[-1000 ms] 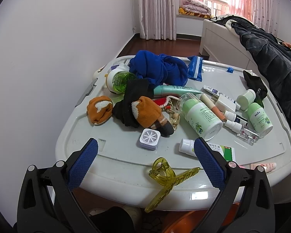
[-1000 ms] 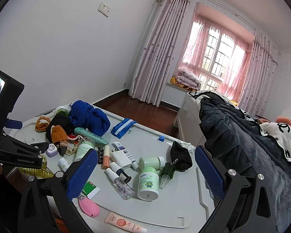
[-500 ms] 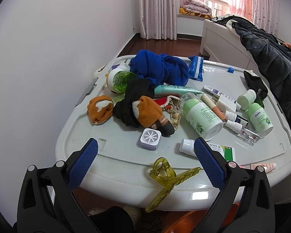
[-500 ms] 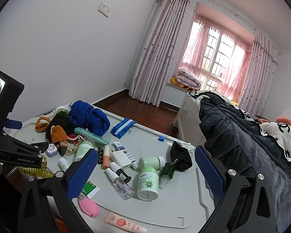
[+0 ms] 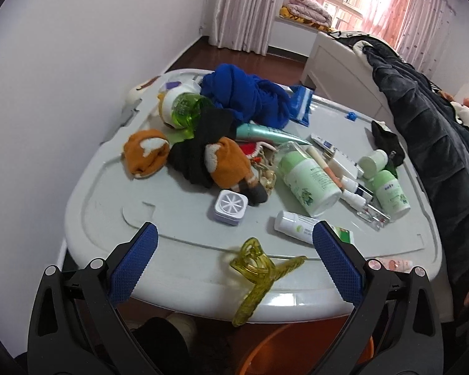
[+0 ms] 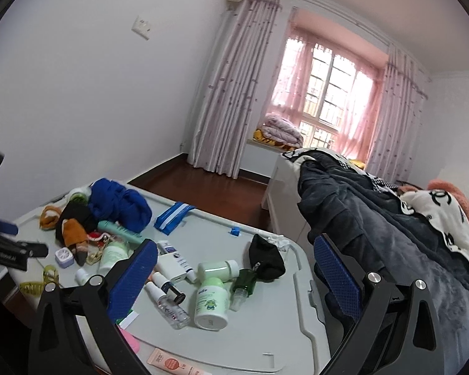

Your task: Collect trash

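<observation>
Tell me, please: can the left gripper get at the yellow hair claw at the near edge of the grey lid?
Probably yes. The left gripper is open, and the yellow hair claw lies right between its fingers on the grey lid, partly over the edge. Nothing stands between them.

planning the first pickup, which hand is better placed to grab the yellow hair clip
Left. Its open gripper faces the hair clip at the near table edge; the right gripper is aimed past the bottles.

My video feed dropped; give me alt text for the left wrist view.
The open left hand-held gripper hovers at the near edge of a cluttered grey lid, with a yellow hair claw between its fingers, and bottles, socks and blue cloth beyond.
</observation>
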A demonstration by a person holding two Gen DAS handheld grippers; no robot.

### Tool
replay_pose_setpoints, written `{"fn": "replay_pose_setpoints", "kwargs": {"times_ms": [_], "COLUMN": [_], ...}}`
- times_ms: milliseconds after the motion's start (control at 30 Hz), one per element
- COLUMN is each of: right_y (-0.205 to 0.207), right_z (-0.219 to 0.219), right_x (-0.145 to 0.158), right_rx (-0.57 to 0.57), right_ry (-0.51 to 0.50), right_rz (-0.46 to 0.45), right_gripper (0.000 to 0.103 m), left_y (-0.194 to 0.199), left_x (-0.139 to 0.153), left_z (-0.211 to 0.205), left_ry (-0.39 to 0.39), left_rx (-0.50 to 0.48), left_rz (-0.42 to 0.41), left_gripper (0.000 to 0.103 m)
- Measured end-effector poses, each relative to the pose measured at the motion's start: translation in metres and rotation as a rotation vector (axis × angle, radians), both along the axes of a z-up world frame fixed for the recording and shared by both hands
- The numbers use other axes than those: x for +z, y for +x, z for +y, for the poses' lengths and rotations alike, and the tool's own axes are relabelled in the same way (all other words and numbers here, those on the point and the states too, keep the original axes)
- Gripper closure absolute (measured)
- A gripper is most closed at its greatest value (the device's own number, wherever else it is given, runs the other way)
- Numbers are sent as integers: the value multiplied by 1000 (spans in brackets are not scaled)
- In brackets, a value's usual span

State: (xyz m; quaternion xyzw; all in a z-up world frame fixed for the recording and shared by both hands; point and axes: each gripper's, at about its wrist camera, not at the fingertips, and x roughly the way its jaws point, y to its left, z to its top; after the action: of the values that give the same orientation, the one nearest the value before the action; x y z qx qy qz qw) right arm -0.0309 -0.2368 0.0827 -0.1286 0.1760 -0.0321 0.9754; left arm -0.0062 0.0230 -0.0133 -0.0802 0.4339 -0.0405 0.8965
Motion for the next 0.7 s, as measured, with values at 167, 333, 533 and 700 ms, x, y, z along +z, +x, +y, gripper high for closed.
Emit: {"fn": "replay_pose_setpoints", "kwargs": {"times_ms": [167,333,533,700], "right_y": [2,-4,-8,-10], "right_z": [-4,-6,-28,-50], "right_x": [4,9,13,15], "right_rx": [9,2,-22,-64], "right_ry": [39,18,55,99], "right_rz": [9,-18,-14,-15], "right_gripper": [5,5,5,5], "left_y": [24,64,91,107], "left_x": [-3,-19,-37,-55], "left_z": [-40,-78,-104,-106], "left_ry": [39,23,51,82], "left_rx": [-38,-41,-24,24], "left_rz": [51,85,97,124], "left_gripper": [6,6,7,33]}}
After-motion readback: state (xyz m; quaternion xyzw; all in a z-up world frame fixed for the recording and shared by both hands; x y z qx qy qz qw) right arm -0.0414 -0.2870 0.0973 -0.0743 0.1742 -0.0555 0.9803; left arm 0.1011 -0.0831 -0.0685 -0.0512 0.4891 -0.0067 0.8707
